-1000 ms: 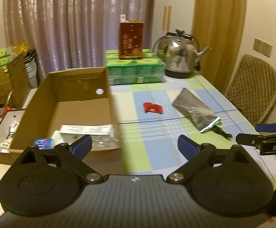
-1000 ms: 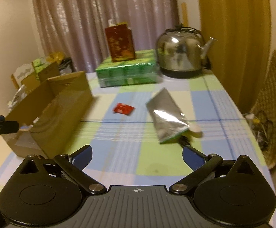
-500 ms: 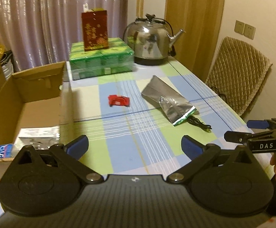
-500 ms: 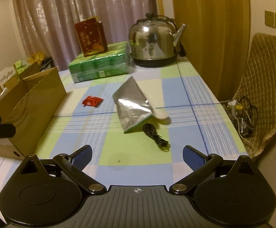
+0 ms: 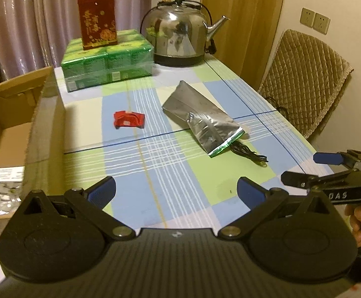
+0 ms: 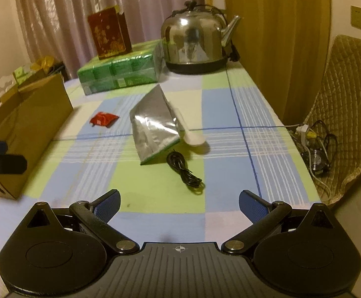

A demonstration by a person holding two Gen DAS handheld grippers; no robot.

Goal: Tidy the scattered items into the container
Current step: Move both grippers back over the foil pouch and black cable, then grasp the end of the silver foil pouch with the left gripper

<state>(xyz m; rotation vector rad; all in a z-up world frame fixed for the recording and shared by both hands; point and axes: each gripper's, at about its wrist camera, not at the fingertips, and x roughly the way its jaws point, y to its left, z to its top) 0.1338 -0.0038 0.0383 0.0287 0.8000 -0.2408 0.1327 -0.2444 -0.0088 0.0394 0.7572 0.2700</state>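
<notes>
The silver foil pouch (image 6: 154, 129) lies flat near the middle of the checked tablecloth (image 6: 230, 109), its long axis running from the far end by the kettle (image 6: 195, 42) down toward me, with the green-edged mouth at the near end and tilted a little to my right in the left wrist view. A white scoop (image 6: 192, 136) sits touching its near right edge, and the coiled black cable (image 6: 184, 171) lies just beside that same mouth — closest to my right gripper (image 6: 179, 204), so I judge it the natural first pick. The red wrapper (image 5: 128, 119) rests apart on the left, between the pouch and the cardboard box (image 5: 4, 134), which stands at the table's left edge and already holds a few packets. I keep the left gripper (image 5: 176, 191) near the box side and the right one on the cable side, so each covers its own half. Both sets of jaws stand wide apart and empty — nothing is held. The green carton pack (image 5: 108, 64) and the red gift box (image 5: 97, 18) on top of it look like fixtures, not clutter.
</notes>
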